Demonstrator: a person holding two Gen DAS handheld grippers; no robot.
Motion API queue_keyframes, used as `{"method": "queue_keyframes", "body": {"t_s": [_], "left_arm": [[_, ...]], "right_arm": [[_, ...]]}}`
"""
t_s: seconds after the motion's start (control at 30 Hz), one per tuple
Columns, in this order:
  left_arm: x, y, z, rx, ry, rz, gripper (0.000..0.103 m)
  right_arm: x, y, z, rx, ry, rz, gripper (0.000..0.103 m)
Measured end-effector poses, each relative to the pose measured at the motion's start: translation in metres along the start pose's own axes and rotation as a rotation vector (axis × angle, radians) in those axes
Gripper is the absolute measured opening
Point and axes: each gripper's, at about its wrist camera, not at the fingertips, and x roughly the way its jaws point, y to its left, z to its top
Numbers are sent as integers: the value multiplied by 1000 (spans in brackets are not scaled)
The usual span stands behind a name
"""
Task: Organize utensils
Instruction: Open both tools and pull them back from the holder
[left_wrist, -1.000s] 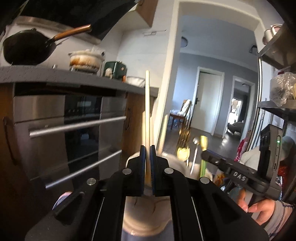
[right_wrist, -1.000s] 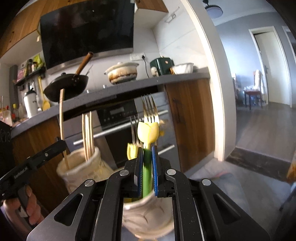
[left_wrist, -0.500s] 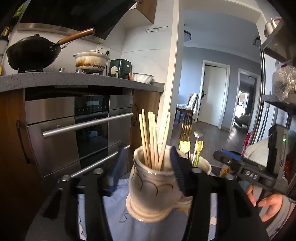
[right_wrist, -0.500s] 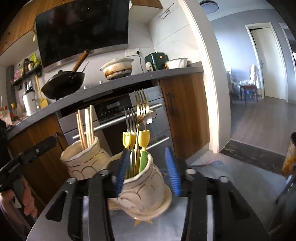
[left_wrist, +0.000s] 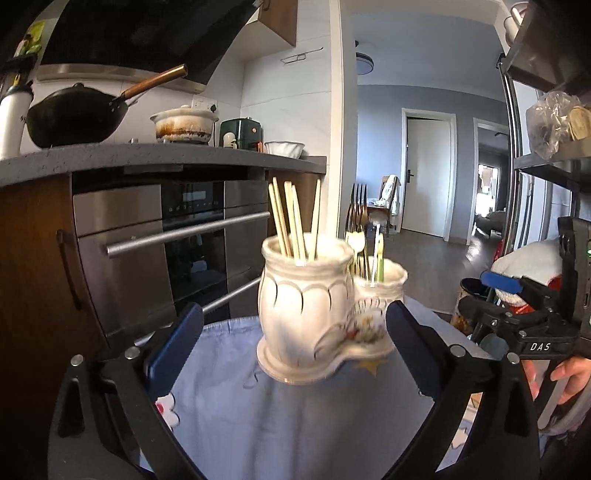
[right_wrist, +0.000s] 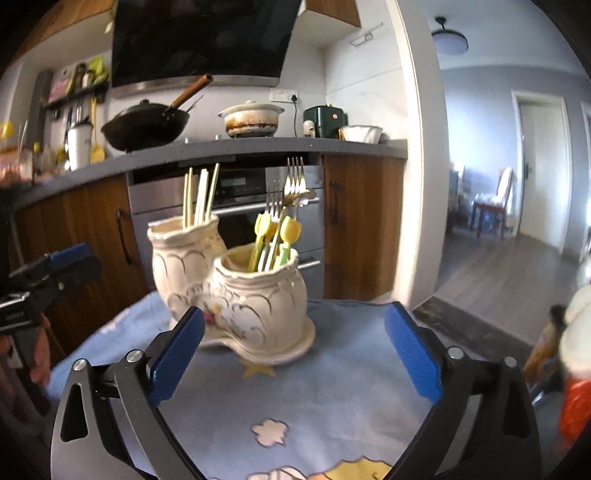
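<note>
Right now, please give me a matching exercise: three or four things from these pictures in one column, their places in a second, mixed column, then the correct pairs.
1. chopsticks
2. forks
3. wok
4. left gripper

A. on the countertop
B. in the taller jar
C. open, holding nothing
D. in the lower jar

Pairs: 1-B, 2-D, 3-A, 4-C

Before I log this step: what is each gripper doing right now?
Left gripper: open, jaws just opened, holding nothing.
Right gripper: open, jaws just opened, holding nothing.
</note>
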Motion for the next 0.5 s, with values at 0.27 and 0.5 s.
{"method": "queue_keyframes", "body": {"t_s": [0.27,0.5], "left_arm": [[5,-3,-22,26,6,29,98],[2,-6,-21,41,-7,40,98]], "right_arm": [[-9,5,-9,-53,-85,7,98],[-15,1,-8,-27,-117,16,98]]}}
